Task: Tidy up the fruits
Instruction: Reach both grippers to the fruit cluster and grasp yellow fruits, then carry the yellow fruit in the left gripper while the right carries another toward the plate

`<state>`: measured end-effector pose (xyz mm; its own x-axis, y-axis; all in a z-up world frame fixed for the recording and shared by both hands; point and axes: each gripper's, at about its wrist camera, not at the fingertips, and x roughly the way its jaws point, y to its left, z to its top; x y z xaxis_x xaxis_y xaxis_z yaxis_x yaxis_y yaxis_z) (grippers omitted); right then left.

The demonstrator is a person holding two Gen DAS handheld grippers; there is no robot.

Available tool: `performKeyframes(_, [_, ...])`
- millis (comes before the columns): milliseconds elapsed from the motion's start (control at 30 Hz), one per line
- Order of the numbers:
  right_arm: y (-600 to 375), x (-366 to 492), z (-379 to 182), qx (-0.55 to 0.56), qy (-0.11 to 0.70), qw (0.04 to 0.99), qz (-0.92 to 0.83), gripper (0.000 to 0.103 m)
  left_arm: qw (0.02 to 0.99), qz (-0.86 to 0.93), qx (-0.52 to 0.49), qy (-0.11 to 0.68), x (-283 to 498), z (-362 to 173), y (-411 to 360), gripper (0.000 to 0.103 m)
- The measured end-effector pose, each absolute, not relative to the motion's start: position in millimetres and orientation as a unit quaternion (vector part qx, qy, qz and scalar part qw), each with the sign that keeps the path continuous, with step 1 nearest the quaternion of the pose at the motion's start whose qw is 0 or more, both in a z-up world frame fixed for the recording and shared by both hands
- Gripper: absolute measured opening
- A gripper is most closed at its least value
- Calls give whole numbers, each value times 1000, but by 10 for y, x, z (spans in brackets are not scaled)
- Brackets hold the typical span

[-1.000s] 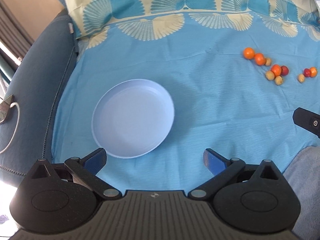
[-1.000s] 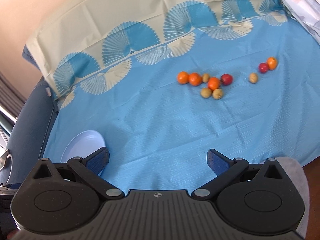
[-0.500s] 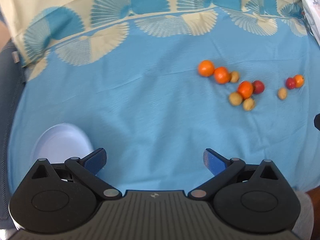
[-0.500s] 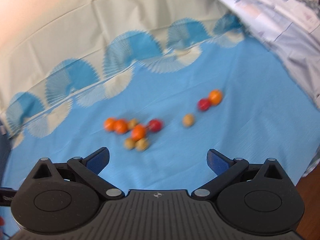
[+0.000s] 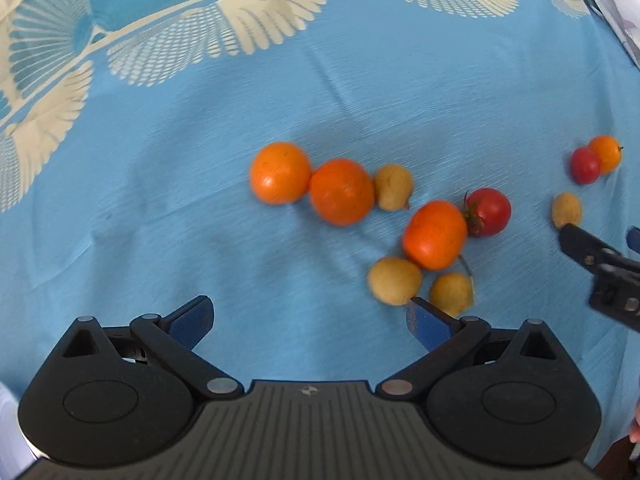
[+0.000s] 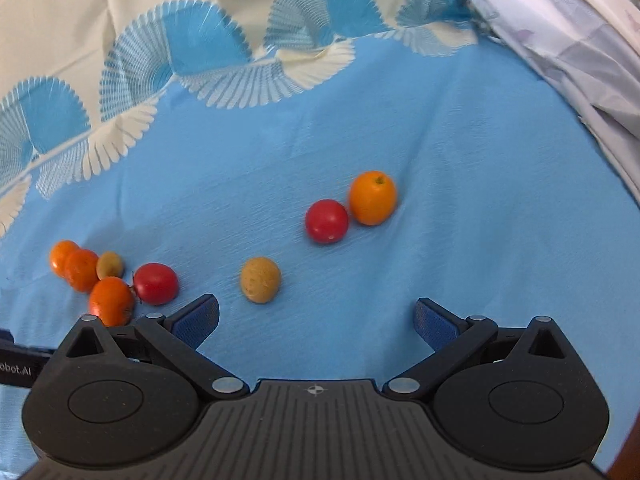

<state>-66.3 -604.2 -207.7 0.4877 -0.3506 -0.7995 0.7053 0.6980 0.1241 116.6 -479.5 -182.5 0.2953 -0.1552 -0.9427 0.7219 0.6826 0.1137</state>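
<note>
Both grippers have swung away from the plate toward the fruit on the blue cloth (image 5: 168,184): the left gripper (image 5: 310,318), fingers spread and empty, now faces the orange cluster (image 5: 342,192) at twelve o'clock, while the right gripper (image 6: 316,318), equally spread and empty, nears the tan fruit (image 6: 260,279) at eleven o'clock, so picking seems about to begin.

The left black plastic two-finger gripper (image 5: 310,320) was spread wide, its blue-padded fingers (image 5: 191,320) far apart with nothing between them, pointing forward and downward. The right black plastic two-finger gripper (image 6: 316,320) was posed the same way, its blue-padded fingers (image 6: 434,326) gaping and empty. In the left wrist view, the right gripper's dark finger reached in from the right edge, beside the left gripper and apart from it.
</note>
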Motion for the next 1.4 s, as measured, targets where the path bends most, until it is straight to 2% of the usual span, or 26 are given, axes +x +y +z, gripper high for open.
performKeyframes(67, [-6023, -539, -2136, 200, 401, 837, -313, 102, 757, -301, 276, 510, 1180, -1842, -4858, 98])
performKeyframes(133, [-6010, -438, -2192, 174, 411, 839, -311, 102, 752, -313, 277, 509, 1199, -1860, -4902, 87])
performKeyframes(167, [-6001, -409, -2212, 163, 416, 839, -311, 101, 749, -320, 273, 511, 1207, -1861, -4909, 75])
performKeyframes(200, [-5978, -387, -2225, 149, 419, 839, -313, 92, 747, -329, 264, 514, 1212, -1850, -4908, 63])
performKeyframes(233, [-5946, -385, -2224, 134, 418, 843, -312, 87, 750, -334, 260, 508, 1202, -1827, -4900, 54])
performKeyframes(267, [-5911, -395, -2211, 127, 412, 848, -308, 74, 752, -338, 259, 503, 1186, -1806, -4892, 31])
performKeyframes(300, [-5887, -414, -2192, 131, 407, 858, -284, 33, 752, -341, 261, 501, 1174, -1796, -4886, 28])
performKeyframes(333, [-5853, -419, -2168, 135, 406, 860, -278, 27, 752, -345, 260, 498, 1160, -1783, -4875, 28])
performKeyframes(433, [-5759, -424, -2134, 118, 409, 858, -287, 26, 752, -348, 260, 495, 1104, -1741, -4803, 28])
performKeyframes(567, [-5788, -529, -2033, 170, 393, 856, -289, 26, 756, -344, 248, 498, 1007, -1580, -4639, 28])
performKeyframes(800, [-5540, -602, -1591, 181, 376, 871, -261, 26, 772, -317, 227, 502, 774, -1081, -4094, 28])
performKeyframes(1133, [-4421, -770, -684, 169, 342, 912, -153, 26, 818, -240, 177, 492, 467, -151, -2486, 28])
performKeyframes(1400, [-3280, -811, -247, 153, 342, 925, -54, 27, 847, -175, 133, 484, 198, 214, -1126, 28])
